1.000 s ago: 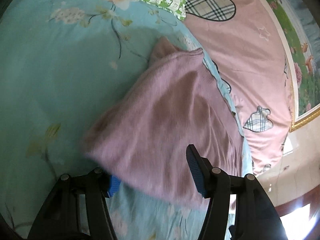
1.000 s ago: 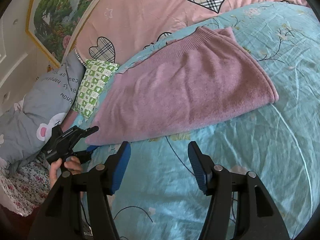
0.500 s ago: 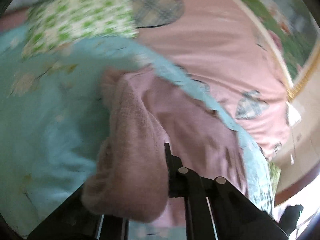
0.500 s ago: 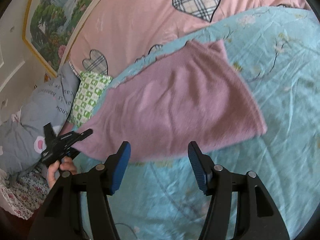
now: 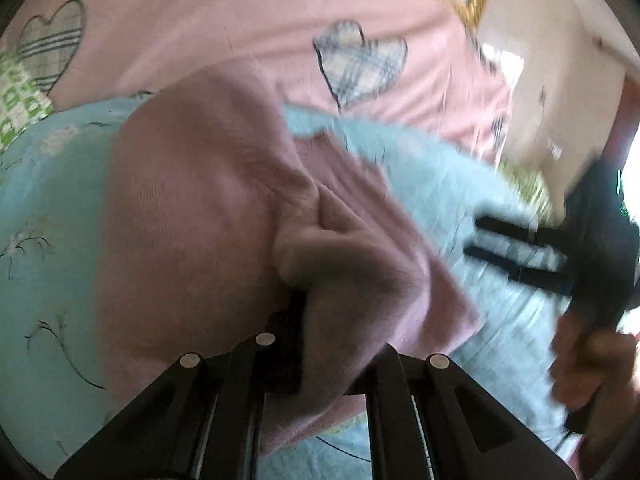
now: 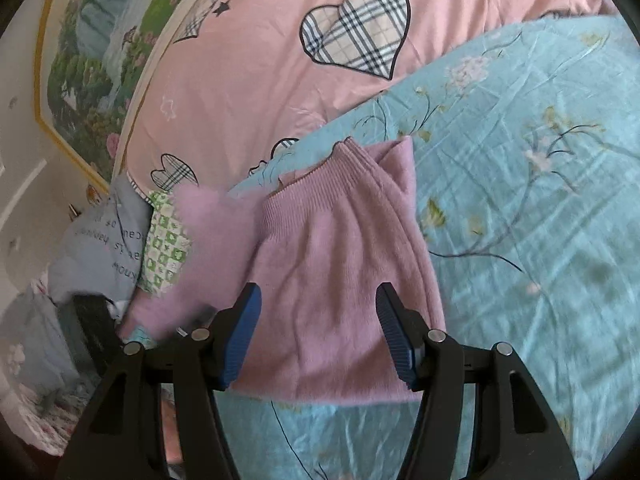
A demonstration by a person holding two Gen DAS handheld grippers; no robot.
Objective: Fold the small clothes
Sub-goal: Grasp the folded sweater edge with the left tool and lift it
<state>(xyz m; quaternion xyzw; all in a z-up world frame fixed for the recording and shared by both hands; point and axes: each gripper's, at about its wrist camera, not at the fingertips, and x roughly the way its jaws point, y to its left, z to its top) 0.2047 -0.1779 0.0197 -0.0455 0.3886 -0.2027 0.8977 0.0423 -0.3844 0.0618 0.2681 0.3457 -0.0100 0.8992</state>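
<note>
A pink knit garment (image 6: 340, 264) lies on the blue floral sheet (image 6: 520, 184), its ribbed hem at the far end. Its left part (image 6: 208, 232) is lifted, doubled over and blurred. In the left wrist view the same garment (image 5: 192, 208) is bunched and drapes over my left gripper (image 5: 298, 300), which is shut on a fold of it; cloth hides the fingertips. My right gripper (image 6: 320, 332) stands open over the garment's near edge, with no cloth pinched between its blue pads (image 6: 244, 332). The left wrist view also shows that right gripper (image 5: 474, 237) at the right, open, in a hand (image 5: 588, 368).
A pink duvet with plaid hearts (image 6: 280, 60) lies beyond the sheet. A green checked pillow (image 6: 166, 240) and a grey lettered pillow (image 6: 96, 248) sit at the left edge of the bed. A framed landscape picture (image 6: 100, 52) hangs on the wall behind.
My left gripper has shut on the garment's edge, rolled, and swung it up and across over the rest of the cloth. My right gripper has moved closer to the garment, still open.
</note>
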